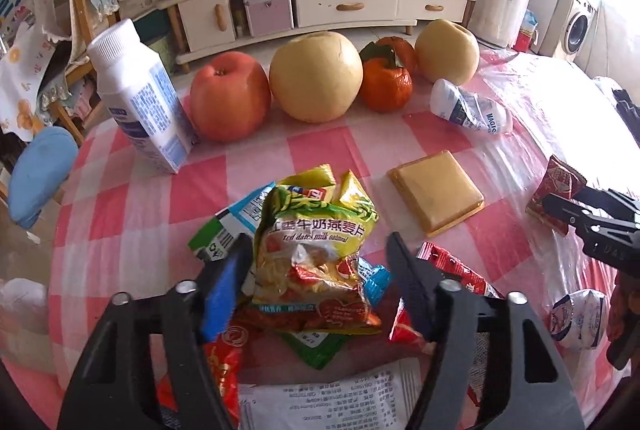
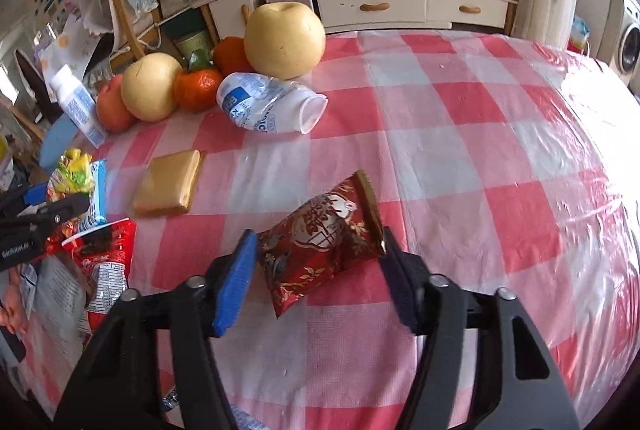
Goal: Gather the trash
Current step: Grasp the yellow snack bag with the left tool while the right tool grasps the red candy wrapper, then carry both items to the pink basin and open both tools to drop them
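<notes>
We see a round table (image 2: 460, 101) under a pink checked cloth. Along its far edge stand two pears (image 1: 315, 75), an apple (image 1: 229, 97), oranges (image 1: 386, 83) and a milk carton (image 1: 138, 97); a crushed bottle (image 2: 268, 101) lies beside them. Nearer, a heap of wrappers (image 1: 452, 266) is topped by a yellow oatmeal bag (image 1: 316, 254). Our left gripper (image 1: 318, 282) brackets that bag, jaws spread, not yet squeezing. Our right gripper (image 2: 318, 278) brackets a red packet (image 2: 324, 242) lying alone on the cloth, jaws likewise spread, its pads touching or nearly touching the packet's ends. Both look light, crinkly and slippery (foil film), so we judge a pinch across the middle safest.
</notes>
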A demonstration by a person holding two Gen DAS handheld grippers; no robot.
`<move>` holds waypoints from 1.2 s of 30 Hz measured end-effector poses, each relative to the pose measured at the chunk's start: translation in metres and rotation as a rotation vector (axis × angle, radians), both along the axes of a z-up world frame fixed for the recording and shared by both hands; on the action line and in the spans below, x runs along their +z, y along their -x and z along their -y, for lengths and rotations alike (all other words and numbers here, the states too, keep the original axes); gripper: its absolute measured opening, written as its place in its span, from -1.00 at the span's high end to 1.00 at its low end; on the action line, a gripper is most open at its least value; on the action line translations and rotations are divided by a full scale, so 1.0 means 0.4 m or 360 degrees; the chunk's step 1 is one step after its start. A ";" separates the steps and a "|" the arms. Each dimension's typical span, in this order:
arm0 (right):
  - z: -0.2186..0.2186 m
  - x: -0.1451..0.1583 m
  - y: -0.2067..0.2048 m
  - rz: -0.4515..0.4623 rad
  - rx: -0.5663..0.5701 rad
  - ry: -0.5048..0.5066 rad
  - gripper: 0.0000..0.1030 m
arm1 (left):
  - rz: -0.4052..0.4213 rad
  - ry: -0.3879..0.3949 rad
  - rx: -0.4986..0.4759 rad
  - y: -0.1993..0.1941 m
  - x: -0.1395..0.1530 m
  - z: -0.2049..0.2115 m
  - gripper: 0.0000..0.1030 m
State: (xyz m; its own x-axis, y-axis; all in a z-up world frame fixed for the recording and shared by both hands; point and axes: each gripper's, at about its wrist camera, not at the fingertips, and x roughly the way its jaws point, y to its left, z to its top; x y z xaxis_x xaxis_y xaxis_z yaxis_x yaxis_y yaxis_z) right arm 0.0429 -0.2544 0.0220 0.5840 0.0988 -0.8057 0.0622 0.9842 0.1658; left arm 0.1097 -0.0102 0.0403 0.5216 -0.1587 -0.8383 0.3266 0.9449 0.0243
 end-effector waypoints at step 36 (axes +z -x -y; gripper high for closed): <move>0.005 0.077 0.069 0.0240 0.0016 -0.0189 0.48 | 0.0118 0.0256 0.0129 0.117 0.154 -0.132 0.17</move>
